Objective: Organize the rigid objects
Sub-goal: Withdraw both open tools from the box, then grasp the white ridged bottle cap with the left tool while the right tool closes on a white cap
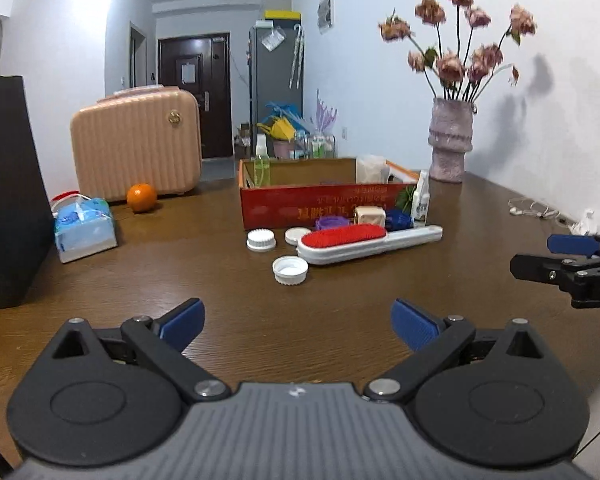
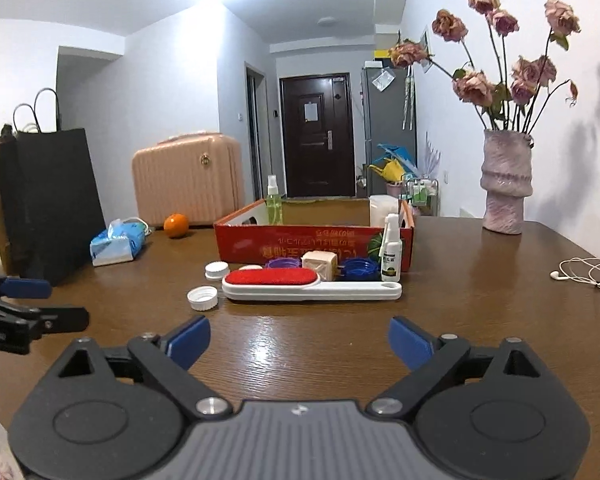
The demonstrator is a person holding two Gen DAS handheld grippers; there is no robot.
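Note:
A white lint brush with a red pad (image 1: 352, 242) (image 2: 296, 282) lies on the brown table in front of a red cardboard box (image 1: 320, 204) (image 2: 300, 242). Around it sit white bottle caps (image 1: 290, 270) (image 2: 203, 298), a purple cap (image 1: 332, 222), a blue cap (image 2: 358, 268), a beige cube (image 2: 320, 265) and a small white spray bottle (image 2: 391, 254). A green spray bottle (image 2: 274, 200) and a white packet stand inside the box. My left gripper (image 1: 298, 324) is open above bare table, short of the caps. My right gripper (image 2: 300, 340) is open too, nothing between its fingers.
A pink vase of dried roses (image 2: 506, 184) stands at the back right, white earphones (image 2: 580, 274) by the right edge. At the left are a black paper bag (image 2: 50, 204), a tissue pack (image 1: 84, 228), an orange (image 1: 141, 197) and a pink case (image 1: 136, 144). A person sits behind the bag.

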